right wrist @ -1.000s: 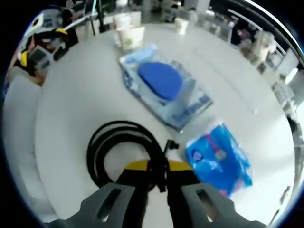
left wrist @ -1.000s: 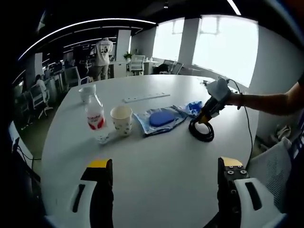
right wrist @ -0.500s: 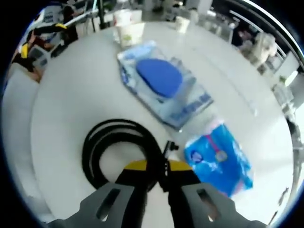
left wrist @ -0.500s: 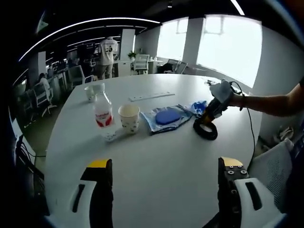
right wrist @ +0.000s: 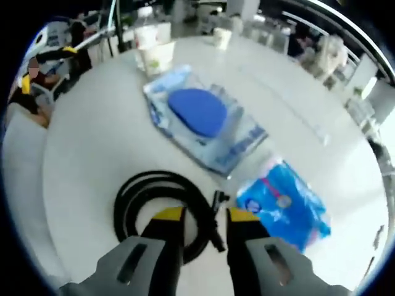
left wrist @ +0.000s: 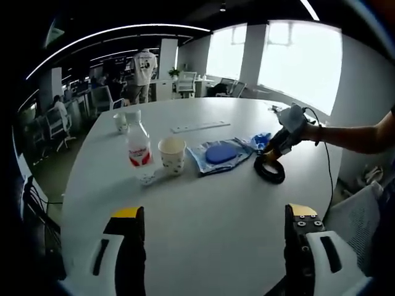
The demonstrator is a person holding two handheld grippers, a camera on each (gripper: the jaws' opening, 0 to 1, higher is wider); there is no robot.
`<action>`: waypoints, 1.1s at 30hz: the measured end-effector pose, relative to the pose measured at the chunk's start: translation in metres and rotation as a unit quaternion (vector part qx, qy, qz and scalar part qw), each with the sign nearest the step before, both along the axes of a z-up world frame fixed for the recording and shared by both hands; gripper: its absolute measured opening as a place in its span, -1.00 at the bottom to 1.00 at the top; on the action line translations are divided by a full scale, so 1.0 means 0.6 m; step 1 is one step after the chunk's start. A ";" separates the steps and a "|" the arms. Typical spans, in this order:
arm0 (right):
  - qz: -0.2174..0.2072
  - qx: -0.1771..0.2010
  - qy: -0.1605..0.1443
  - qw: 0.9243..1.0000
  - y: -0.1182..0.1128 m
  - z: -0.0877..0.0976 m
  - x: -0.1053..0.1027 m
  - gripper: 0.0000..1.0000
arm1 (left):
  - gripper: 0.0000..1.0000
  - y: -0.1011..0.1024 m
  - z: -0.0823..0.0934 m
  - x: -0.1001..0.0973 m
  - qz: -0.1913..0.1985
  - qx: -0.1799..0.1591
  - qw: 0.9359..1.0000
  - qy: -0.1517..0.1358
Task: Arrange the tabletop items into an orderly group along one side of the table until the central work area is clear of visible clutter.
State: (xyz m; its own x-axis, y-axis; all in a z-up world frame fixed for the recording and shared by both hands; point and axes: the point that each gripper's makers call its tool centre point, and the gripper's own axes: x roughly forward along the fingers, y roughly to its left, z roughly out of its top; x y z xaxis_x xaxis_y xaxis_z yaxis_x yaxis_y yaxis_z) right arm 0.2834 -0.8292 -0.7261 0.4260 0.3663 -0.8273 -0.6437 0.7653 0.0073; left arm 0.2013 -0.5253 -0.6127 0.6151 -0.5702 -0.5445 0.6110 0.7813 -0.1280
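Observation:
A black cable coil point(right wrist: 157, 177) lies on the white round table point(right wrist: 86, 142). My right gripper point(right wrist: 207, 214) stands open over its near edge, with one strand running between the parted jaws. Beyond the coil are a blue pad in a clear bag point(right wrist: 197, 111) and a blue tissue pack point(right wrist: 284, 203). In the left gripper view the coil point(left wrist: 270, 171) sits by the right gripper point(left wrist: 272, 154), which a person's arm holds. My left gripper point(left wrist: 215, 212) hovers open and empty over the near table. A water bottle point(left wrist: 139, 145) and a dotted paper cup point(left wrist: 171, 154) stand left of the bagged pad point(left wrist: 219, 154).
A second cup point(left wrist: 121, 122) stands behind the bottle and a long white strip point(left wrist: 196, 127) lies farther back. A small wrapper point(left wrist: 148, 179) lies by the dotted cup. Office chairs, desks and a standing person point(left wrist: 144, 71) are beyond the table's far edge.
My right gripper's jaws have parted and let go of the cable coil, which now rests on the table. The left gripper view has shifted slightly; the items have not moved.

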 end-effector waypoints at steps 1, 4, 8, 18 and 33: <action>-0.027 0.024 -0.002 0.999 0.002 0.009 0.004 -0.40 | 0.91 0.001 0.000 0.000 0.001 0.000 1.000 0.000; -0.057 0.054 0.000 0.997 0.004 0.022 0.006 -0.24 | 0.94 0.001 0.002 0.001 0.001 -0.002 1.000 -0.001; -0.077 0.088 -0.001 0.993 0.013 0.042 0.004 0.05 | 0.96 0.003 0.006 0.004 0.001 -0.002 1.000 -0.005; -0.091 0.119 -0.028 0.988 0.028 0.091 -0.006 0.67 | 1.00 0.007 0.010 0.009 0.005 -0.008 1.000 -0.008; -0.082 0.150 -0.054 0.984 0.056 0.148 -0.056 0.99 | 1.00 0.015 0.017 0.012 0.017 -0.016 1.000 -0.004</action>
